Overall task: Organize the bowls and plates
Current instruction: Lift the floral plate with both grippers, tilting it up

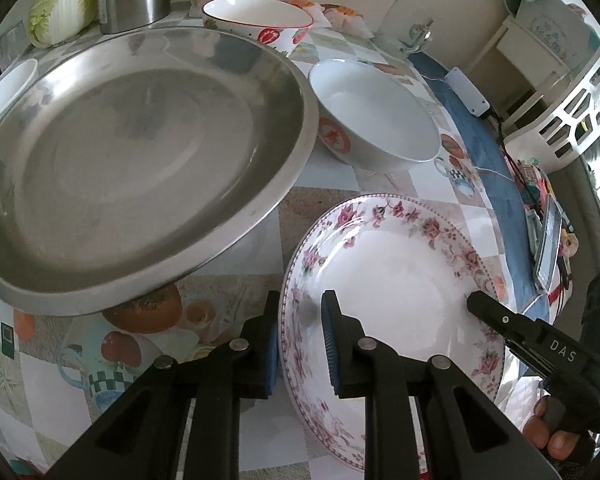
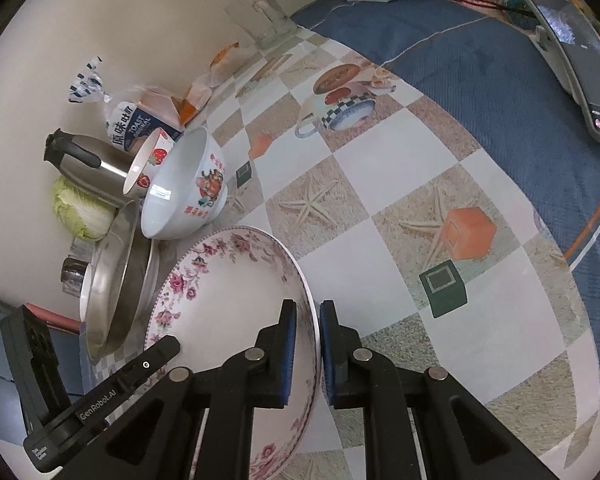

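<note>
The right gripper (image 2: 307, 344) pinches the rim of a white floral-bordered ceramic plate (image 2: 228, 280) over the checked tablecloth-covered table (image 2: 380, 208). Beside it sit a round steel tray (image 2: 112, 276) and a white printed bowl (image 2: 184, 192), toward the wall edge.

Soft, even daylight, mild glare on the steel plate (image 1: 140, 152); fisheye bending and dark vignette at edges.

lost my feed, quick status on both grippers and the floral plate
Left gripper and right gripper both shut on floral plate rim. Steel pan close alongside.
</note>
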A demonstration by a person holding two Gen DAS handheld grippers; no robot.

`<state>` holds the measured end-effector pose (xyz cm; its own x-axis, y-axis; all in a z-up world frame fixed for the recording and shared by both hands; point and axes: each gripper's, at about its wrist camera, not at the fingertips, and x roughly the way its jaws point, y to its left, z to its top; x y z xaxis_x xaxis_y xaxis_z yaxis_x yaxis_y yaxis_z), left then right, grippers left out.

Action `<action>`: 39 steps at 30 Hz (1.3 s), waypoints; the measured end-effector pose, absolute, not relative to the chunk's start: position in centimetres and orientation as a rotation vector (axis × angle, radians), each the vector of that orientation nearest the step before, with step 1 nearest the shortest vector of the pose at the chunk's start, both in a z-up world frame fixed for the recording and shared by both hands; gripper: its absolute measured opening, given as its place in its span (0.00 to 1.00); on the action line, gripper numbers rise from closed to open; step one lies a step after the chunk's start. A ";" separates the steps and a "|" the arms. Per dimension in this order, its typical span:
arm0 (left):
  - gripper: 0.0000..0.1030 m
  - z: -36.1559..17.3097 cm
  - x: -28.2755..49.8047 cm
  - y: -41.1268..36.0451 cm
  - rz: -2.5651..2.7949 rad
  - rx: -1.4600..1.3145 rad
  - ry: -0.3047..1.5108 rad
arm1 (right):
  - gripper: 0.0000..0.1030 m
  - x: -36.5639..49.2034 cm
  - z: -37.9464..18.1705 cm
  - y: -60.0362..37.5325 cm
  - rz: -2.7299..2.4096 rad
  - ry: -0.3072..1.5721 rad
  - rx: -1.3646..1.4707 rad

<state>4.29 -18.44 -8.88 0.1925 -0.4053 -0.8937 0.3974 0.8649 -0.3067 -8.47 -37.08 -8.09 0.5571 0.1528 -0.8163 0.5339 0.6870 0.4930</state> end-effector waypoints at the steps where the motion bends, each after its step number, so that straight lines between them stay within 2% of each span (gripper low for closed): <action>1: 0.20 -8.8 4.3 -18.4 -0.565 -0.007 1.255 | 0.13 -8.5 -8.0 -37.0 -0.257 0.977 0.805; 26: 0.20 -4.1 4.2 -17.4 -0.648 -0.013 1.130 | 0.13 -9.2 -3.3 -36.1 -0.294 0.877 0.696; 39: 0.20 -2.2 8.2 -14.5 -0.602 -0.066 1.098 | 0.13 -4.8 -0.5 -33.5 -0.258 0.864 0.624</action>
<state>8.19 -14.48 -2.19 0.3134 -0.4880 -0.8146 0.4246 0.8393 -0.3395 -4.81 -33.45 -0.45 0.6324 0.0348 -0.7739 0.4528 0.7939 0.4058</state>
